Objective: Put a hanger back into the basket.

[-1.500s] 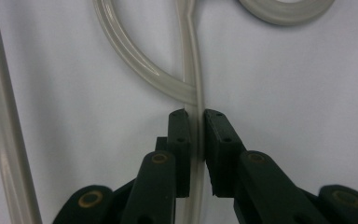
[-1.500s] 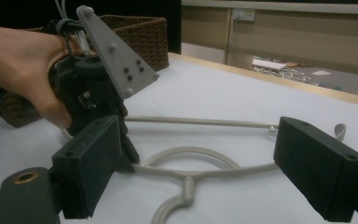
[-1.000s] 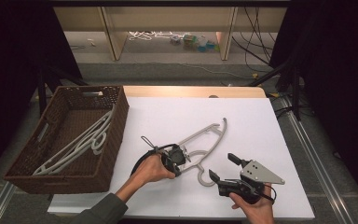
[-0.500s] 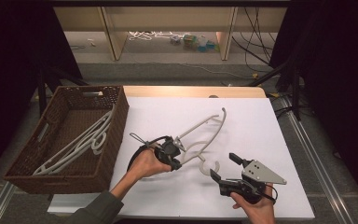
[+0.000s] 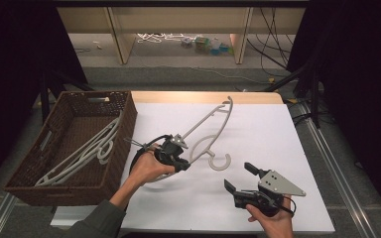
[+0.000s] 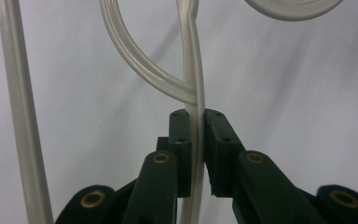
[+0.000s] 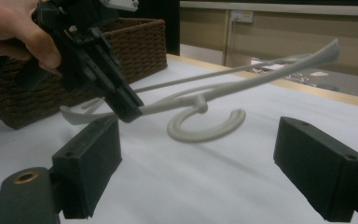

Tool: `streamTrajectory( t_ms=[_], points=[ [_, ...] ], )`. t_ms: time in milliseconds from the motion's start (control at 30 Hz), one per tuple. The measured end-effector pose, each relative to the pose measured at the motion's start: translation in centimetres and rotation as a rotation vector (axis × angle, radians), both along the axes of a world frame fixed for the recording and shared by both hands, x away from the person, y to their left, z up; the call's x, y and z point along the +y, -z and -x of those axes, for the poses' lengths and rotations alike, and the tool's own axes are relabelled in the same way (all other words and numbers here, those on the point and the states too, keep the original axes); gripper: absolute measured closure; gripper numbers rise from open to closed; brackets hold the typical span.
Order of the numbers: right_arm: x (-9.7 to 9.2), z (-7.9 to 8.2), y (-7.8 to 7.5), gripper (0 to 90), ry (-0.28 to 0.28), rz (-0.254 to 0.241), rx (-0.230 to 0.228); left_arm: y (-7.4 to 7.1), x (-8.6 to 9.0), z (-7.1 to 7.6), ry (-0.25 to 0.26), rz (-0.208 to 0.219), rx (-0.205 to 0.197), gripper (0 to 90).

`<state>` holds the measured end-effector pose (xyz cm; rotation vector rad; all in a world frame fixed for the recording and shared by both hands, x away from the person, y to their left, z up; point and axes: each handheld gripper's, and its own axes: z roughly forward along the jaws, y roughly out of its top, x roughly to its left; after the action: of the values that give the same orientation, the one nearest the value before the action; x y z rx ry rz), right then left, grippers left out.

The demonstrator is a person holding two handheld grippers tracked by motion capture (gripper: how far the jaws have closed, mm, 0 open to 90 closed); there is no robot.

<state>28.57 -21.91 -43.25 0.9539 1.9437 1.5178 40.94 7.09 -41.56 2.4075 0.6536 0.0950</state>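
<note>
Left gripper [image 5: 181, 157] is clamped on a pale plastic hanger [image 5: 211, 126], its 2 black jaws pinching a thin bar of it close to where the hook curves away. From its own camera the bar [image 6: 196, 116] runs straight up between the jaw pads, with a curved strand joining it just above them and another straight bar off to the left. The hanger is lifted off the white table [image 5: 258, 134] at the gripped end and slants up and away toward the far side, its hook [image 5: 218, 161] hanging low near the table surface. The left hand [image 5: 146, 168] wraps around the gripper body, forearm coming in from the near edge.

Right gripper [image 5: 239, 177] sits low at the near right of the table, held in the right hand [image 5: 270, 220], jaws spread wide with nothing between them. Its camera looks across the table at the hook [image 7: 205, 126] and at the left gripper [image 7: 121, 102] holding the hanger, well apart from its own pads.

At the left edge of the table stands a dark wicker basket [image 5: 87, 181], with more pale hangers [image 5: 84, 151] lying inside it.
</note>
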Motion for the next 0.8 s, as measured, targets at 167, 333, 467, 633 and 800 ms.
streamTrajectory(
  t_ms=[167,333,467,633,800],
  points=[
    [0.0,0.0,0.1,15.7,-0.003,0.000,0.002,-1.0,1.0,-0.2,-0.018,0.037,-0.007,81.8],
    [0.1,-0.1,0.2,15.7,-0.009,-0.017,0.006,-1.4,1.5,0.0,-0.047,0.118,0.005,81.8],
    [0.0,0.0,0.2,15.7,-0.008,0.004,0.018,-1.9,1.9,-0.1,-0.061,0.168,0.026,81.8],
    [0.0,-0.1,0.2,15.7,-0.008,0.004,0.019,-3.2,2.4,0.2,-0.075,0.229,0.043,81.8],
    [0.0,0.0,0.2,15.7,-0.010,0.004,0.022,-4.9,3.2,0.8,-0.059,0.304,0.084,81.8]
  ],
)
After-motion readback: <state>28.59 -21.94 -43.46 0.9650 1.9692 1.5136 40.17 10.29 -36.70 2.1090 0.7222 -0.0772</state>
